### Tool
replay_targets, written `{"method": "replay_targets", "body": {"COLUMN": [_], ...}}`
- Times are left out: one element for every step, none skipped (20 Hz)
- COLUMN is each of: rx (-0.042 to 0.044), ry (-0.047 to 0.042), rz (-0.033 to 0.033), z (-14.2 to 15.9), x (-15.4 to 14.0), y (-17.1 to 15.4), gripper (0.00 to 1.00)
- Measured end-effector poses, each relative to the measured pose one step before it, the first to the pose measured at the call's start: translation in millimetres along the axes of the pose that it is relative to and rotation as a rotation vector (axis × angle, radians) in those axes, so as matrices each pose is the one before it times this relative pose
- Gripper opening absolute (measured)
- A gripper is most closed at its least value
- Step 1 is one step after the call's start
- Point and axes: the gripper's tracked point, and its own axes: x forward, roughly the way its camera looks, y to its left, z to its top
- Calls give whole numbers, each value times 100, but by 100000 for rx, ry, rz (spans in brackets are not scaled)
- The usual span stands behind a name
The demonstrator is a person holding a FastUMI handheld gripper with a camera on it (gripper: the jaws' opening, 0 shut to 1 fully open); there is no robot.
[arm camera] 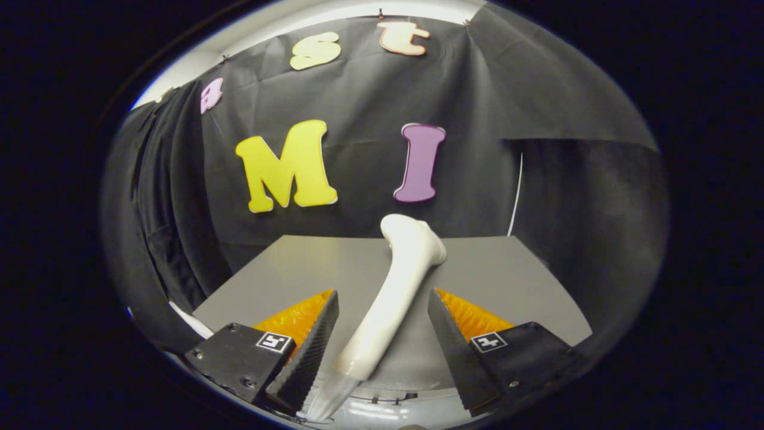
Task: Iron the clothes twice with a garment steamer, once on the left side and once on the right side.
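Hand-held gripper (382, 325) seen from its own camera, with two wedge-shaped fingers spread wide apart and pressing on nothing. Each finger tapers to a point and carries a ribbed, saw-toothed inner face; each is mounted on a blocky, matte base fixed with small screws and bearing a square printed marker. Between the fingers lies the garment steamer (394, 286), a smooth, glossy white plastic body. Its handle is long, rounded and slightly curved, widening beyond the fingertips into a bent, bulbous head. Its near end narrows into a paler, translucent-looking section just beside the left finger; whether the two touch cannot be told. The steamer rests slantwise on the worktop (507, 280), a flat, matte grey surface with straight edges and a sharp far corner. Behind the worktop hangs the booth's wall of black cloth (358, 107), creased and gathered into folds at one side, with a thin white cord (517, 191) running down it.
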Motion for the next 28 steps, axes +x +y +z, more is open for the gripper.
{"method": "replay_targets", "body": {"rx": [1003, 611, 745, 823, 1118, 1168, 1460, 768, -69, 478, 350, 542, 1778, 1141, -263, 475, 1417, 401, 593, 39, -438, -2008, -1721, -1291, 402, 347, -41, -49], "ry": [2108, 1584, 1301, 1271, 1906, 2185, 1873, -50, -171, 1550, -1353, 293, -631, -1214, 373, -147, -555, 156, 257, -164, -898, -2102, -1807, -1313, -669, -527, -635, -1170], "rz": [75, 347, 462, 402, 832, 1408, 922, 305, -174, 941, -983, -683, -1529, -295, -121, -56, -286, -387, -381, 408, 752, 120, -688, -9, 338, 715, -64, -337], "z": [-286, -230, -8, -85, -405, -281, -241, -30, 114, -231, 464, -11, 148, -97, -71, 42, 137, -187, 26, -103, 174, 309, 403, 151, 38, -194, -166, 105], "x": [754, 443, 356, 453, 449, 444, 508, 114, 236, -50, 309, 378, 93, 234, -99, -172, -62, -142, -159, -201, -288, -404, -593, -557, -814, -1114, -1059, -1119], "y": [-199, -88, -33, -36, -126, 28, 72, -200, -133, 323, 170, 120, -276, 16, 26, -103, 83, 36, 236, 520, 479, 374, 131, 380, 370, 261, 318, 375], "gripper": [94, 94, 94, 94, 92, 92, 91, 90, 90, 88, 79, 77, 74, 70, 68, 66, 64, 62, 57, 54, 48, 45, 42, 40, 39, 39, 39, 38]}}
